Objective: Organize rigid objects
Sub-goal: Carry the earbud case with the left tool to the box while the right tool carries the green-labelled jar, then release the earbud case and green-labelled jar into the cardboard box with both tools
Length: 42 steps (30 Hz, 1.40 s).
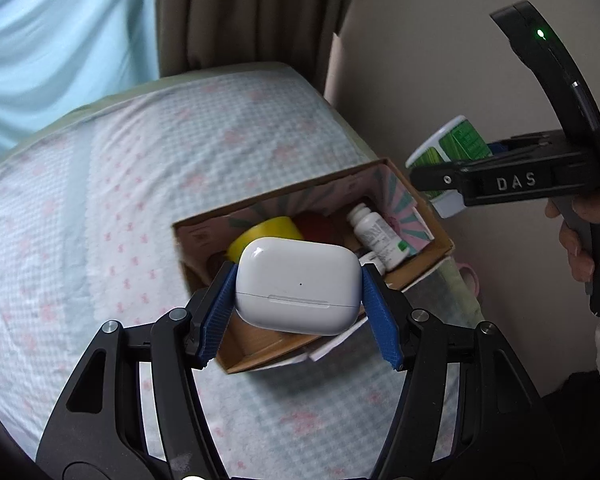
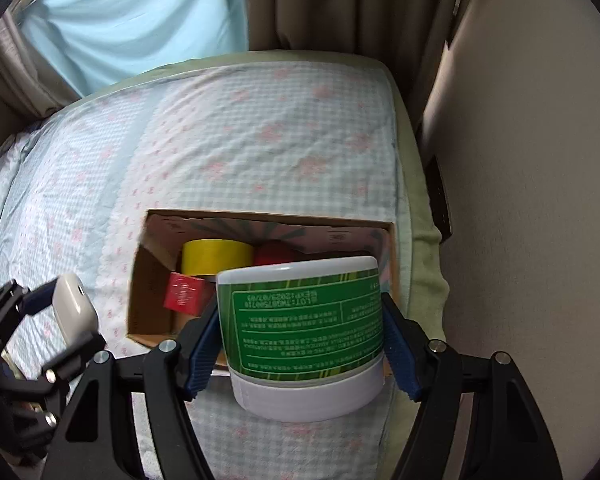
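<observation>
My left gripper is shut on a white earbuds case and holds it above an open cardboard box on the bed. The case also shows in the right wrist view. My right gripper is shut on a white jar with a green label, upside down, above the box's near right part; the jar also shows in the left wrist view. In the box lie a yellow tape roll, a red round object, a small red box and a white pill bottle.
The box sits near the right edge of a bed with a checked, pink-flowered sheet. A beige wall stands close on the right. Brown curtains and a light blue cloth hang behind the bed.
</observation>
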Each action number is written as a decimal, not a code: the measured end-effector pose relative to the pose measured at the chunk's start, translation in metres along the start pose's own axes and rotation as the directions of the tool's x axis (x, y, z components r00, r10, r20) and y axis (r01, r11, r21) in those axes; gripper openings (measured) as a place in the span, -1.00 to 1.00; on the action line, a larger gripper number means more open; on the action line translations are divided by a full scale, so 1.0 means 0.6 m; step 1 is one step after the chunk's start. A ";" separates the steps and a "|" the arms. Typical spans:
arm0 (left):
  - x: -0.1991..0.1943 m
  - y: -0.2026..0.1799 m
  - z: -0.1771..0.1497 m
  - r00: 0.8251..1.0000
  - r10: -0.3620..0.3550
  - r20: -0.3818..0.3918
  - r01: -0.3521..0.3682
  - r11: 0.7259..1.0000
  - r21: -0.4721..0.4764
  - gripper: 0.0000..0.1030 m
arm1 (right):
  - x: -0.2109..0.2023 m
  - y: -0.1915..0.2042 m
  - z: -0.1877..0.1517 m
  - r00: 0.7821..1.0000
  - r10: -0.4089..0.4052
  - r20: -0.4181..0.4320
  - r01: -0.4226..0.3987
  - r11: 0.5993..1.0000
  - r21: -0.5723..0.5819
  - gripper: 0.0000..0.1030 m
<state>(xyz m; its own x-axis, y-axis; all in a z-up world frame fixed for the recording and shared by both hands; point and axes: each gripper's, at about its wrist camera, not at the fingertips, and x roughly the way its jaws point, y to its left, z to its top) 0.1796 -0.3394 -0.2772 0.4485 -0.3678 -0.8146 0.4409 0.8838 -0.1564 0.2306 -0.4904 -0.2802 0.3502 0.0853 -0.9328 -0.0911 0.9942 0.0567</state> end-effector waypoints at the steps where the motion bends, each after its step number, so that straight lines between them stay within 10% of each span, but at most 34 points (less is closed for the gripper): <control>1: 0.012 -0.010 0.004 1.000 -0.005 -0.006 0.005 1.000 0.011 0.13 | 0.007 -0.010 0.002 1.000 0.005 -0.004 -0.005 1.000 0.006 0.32; 22: 0.267 -0.086 0.007 0.977 -0.010 -0.213 0.049 0.982 0.180 0.13 | 0.227 -0.056 0.036 0.963 0.232 -0.133 -0.232 0.973 0.021 0.33; 24: 0.275 -0.087 0.009 0.975 0.004 -0.221 0.037 0.983 0.178 0.14 | 0.238 -0.054 0.036 0.959 0.245 -0.144 -0.243 0.970 0.031 0.33; 26: 0.271 -0.087 0.013 0.977 -0.010 -0.213 0.049 0.983 0.177 0.92 | 0.246 -0.055 0.037 0.954 0.268 -0.133 -0.264 0.963 0.047 0.35; 27: 0.264 -0.087 0.014 0.980 -0.017 -0.196 0.052 0.983 0.176 0.99 | 0.245 -0.059 0.038 0.951 0.283 -0.121 -0.277 0.959 0.067 0.41; 29: 0.254 -0.085 0.017 0.983 -0.030 -0.179 0.062 0.982 0.176 0.99 | 0.235 -0.069 0.043 0.950 0.303 -0.072 -0.295 0.949 0.108 0.96; 42: 0.181 -0.054 0.027 0.986 -0.017 -0.167 0.041 0.989 0.141 0.99 | 0.171 -0.088 0.034 0.970 0.242 -0.032 -0.229 0.948 0.222 1.00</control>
<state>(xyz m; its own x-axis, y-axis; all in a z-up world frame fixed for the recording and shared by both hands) 0.2266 -0.4124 -0.3514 0.3053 -0.3293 -0.8935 0.5637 0.8187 -0.1091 0.2906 -0.5329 -0.3716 0.2879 0.3213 -0.9022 0.0399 0.9372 0.3465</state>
